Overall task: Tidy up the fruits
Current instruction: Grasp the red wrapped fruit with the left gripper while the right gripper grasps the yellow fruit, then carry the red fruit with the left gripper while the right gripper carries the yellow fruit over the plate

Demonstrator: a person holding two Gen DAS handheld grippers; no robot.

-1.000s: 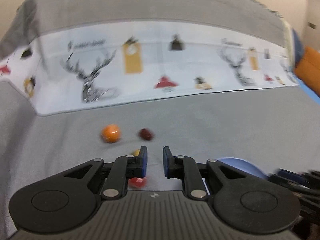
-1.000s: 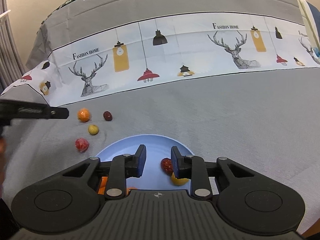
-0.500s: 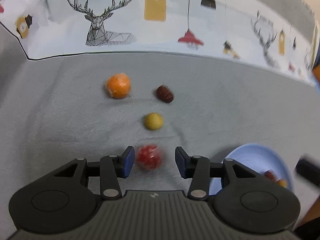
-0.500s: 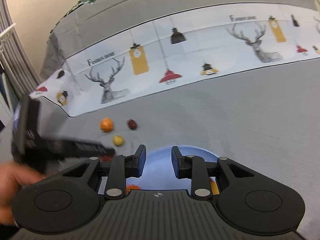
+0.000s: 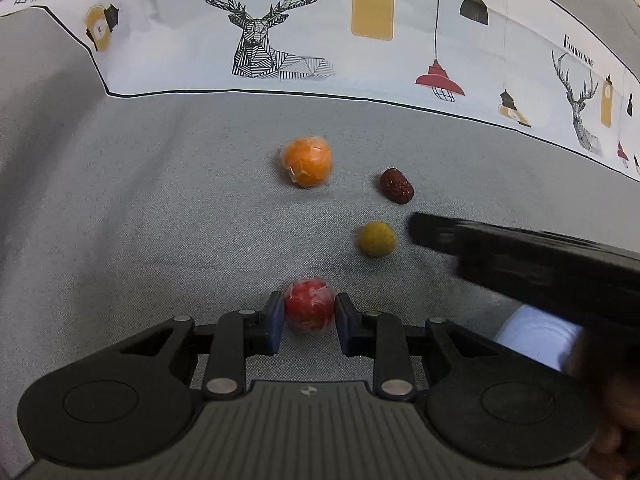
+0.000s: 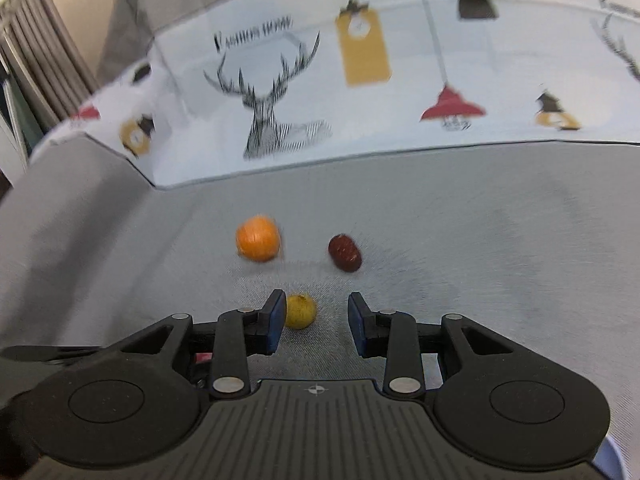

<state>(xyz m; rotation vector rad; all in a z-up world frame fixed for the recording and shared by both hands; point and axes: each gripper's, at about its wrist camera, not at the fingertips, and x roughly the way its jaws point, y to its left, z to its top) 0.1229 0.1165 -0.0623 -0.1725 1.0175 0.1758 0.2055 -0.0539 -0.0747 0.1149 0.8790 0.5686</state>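
Note:
Four fruits lie on the grey cloth. A red wrapped fruit (image 5: 310, 308) fills the gap of my left gripper (image 5: 310, 316); its jaws are closing and both pads touch the fruit's sides. Beyond it lie a yellow-green ball (image 5: 376, 239), a dark red date (image 5: 396, 186) and a wrapped orange fruit (image 5: 307, 161). My right gripper (image 6: 316, 320) hangs over the yellow ball (image 6: 300, 311), which sits by its left pad with a gap on the right; its jaws are opening. The orange fruit (image 6: 258, 243) and the date (image 6: 345, 253) lie further off.
A blue plate (image 5: 536, 336) shows at the lower right, partly hidden by the right gripper's black body (image 5: 520, 264), which reaches in from the right. A white band with deer and lamp prints (image 5: 280, 40) crosses the cloth behind the fruits.
My left gripper came down over the red fruit and narrowed onto it. My right gripper swung left from above the plate to the yellow ball, and its jaws widened.

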